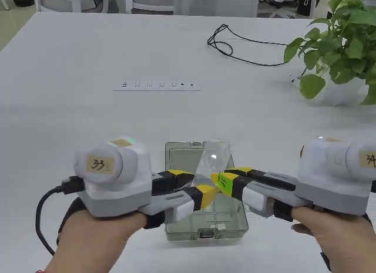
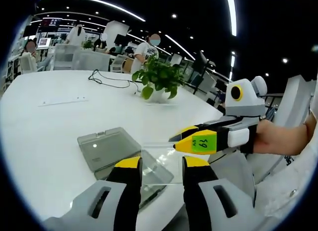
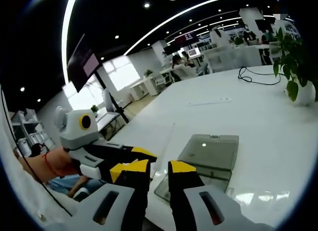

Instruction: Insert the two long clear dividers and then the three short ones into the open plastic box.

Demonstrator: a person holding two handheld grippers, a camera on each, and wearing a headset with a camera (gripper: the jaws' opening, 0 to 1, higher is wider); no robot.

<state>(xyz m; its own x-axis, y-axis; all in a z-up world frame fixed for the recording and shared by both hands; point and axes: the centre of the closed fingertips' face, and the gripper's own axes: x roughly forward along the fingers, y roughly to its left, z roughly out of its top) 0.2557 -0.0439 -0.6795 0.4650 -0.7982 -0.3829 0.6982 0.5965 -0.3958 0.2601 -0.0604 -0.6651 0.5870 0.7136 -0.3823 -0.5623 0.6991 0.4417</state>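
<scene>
Clear and thin, the divider [image 1: 212, 157] hangs just above the open plastic box [image 1: 226, 225], which sits on the white worktop [image 1: 88, 120]. My right hand-held gripper [image 1: 230, 176] pinches the divider's edge, jaws narrow. My left hand-held gripper [image 1: 195, 188] brackets the sheet, jaws half apart; whether it clamps, I cannot tell.

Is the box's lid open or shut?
Open. The lid lies flat on the table behind the box, and you can see down into the box.
</scene>
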